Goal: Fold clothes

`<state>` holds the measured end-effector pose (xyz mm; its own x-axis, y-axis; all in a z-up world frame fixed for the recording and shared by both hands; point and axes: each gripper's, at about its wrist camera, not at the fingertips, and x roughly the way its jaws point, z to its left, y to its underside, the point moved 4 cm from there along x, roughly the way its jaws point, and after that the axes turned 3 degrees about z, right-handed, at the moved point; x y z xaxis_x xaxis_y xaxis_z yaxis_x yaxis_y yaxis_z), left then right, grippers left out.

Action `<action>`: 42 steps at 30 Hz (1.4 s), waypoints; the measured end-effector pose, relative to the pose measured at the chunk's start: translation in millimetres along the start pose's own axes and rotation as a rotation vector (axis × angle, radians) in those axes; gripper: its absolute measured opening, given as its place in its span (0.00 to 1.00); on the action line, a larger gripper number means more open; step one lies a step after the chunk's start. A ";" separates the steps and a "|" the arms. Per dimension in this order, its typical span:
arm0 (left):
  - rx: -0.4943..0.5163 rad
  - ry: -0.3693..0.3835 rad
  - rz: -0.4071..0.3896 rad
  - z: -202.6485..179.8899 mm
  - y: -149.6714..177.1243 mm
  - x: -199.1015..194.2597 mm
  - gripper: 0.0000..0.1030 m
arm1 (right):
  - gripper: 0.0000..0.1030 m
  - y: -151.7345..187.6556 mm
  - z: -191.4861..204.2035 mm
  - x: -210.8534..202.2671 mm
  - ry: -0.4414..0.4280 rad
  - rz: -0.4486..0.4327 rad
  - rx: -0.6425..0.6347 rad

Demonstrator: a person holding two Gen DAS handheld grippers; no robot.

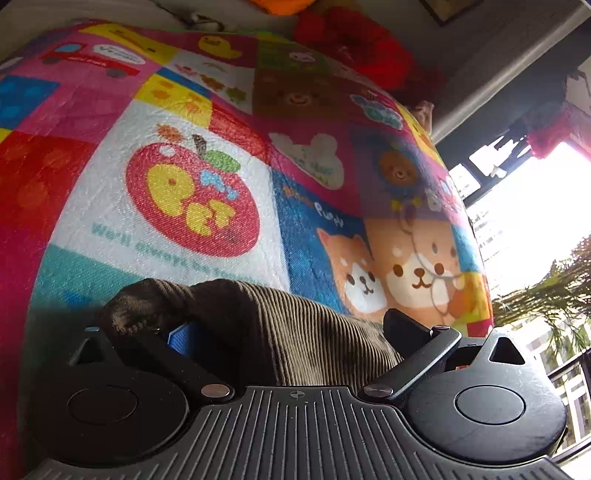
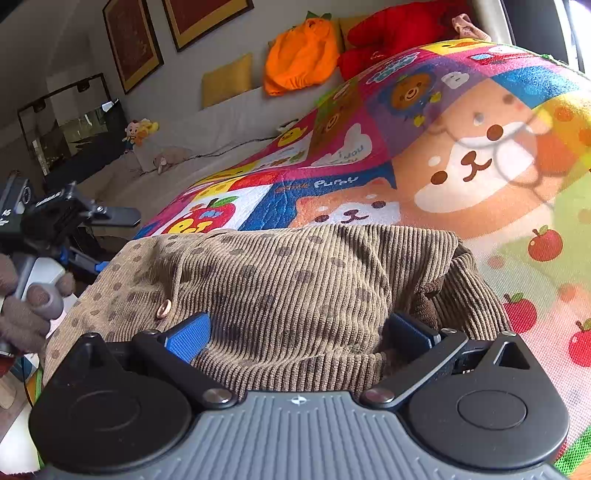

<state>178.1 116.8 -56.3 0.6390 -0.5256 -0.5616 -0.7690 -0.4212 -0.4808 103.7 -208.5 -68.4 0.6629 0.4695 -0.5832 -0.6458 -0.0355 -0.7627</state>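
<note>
Beyond the brown corduroy garment (image 2: 288,295) the patchwork play mat (image 2: 388,162) lies bare and open right up to the orange cushion (image 2: 301,55) and red cushion (image 2: 399,33) against the wall, which block its far edge.

Framed pictures (image 2: 133,40) on pale wall (image 2: 207,55); bright window (image 1: 535,221); yellow cushion (image 2: 227,79).

A patchwork play mat (image 2: 332,173) printed with puppies, bears and apples covers the surface. Beyond it an orange pumpkin cushion (image 2: 301,59) leans beside a red plush (image 2: 399,33), near a yellow pillow (image 2: 227,79). Framed pictures (image 2: 133,40) hang on the wall above
</note>
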 end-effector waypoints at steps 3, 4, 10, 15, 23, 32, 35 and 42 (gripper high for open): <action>0.037 -0.001 0.021 -2.9 -26.7 26.6 0.99 | 1.00 -0.3 -1.2 -1.1 -0.004 -0.005 0.006; 0.048 -0.004 0.034 -3.9 -36.1 37.8 0.99 | 1.00 -0.6 -0.2 -0.8 0.002 -0.003 0.001; 0.144 -0.031 0.104 -27.6 -85.1 105.6 0.99 | 1.00 -30.8 14.5 -18.8 0.072 -0.037 -0.176; 0.195 -0.046 0.039 -57.0 -115.6 148.0 0.98 | 1.00 -78.0 -23.8 -23.4 0.293 -0.104 -0.227; 0.263 -0.022 0.003 -78.1 -91.5 86.1 0.99 | 1.00 -73.4 -81.7 1.0 0.182 -0.035 -0.039; 0.100 0.102 0.015 -54.8 32.1 12.2 0.90 | 0.81 -43.8 -84.1 15.7 -0.028 0.026 0.091; 0.065 0.062 0.039 -43.5 39.1 27.9 0.66 | 0.68 -37.3 -73.0 3.0 -0.014 0.011 0.053; 0.118 -0.017 -0.004 -35.3 0.2 52.8 0.66 | 0.66 0.2 -24.1 -27.0 -0.089 0.052 0.051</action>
<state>211.1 62.9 -62.3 0.6427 -0.5111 -0.5707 -0.7601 -0.3323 -0.5584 94.8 -242.5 -59.6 0.5931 0.5447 -0.5929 -0.6984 -0.0183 -0.7155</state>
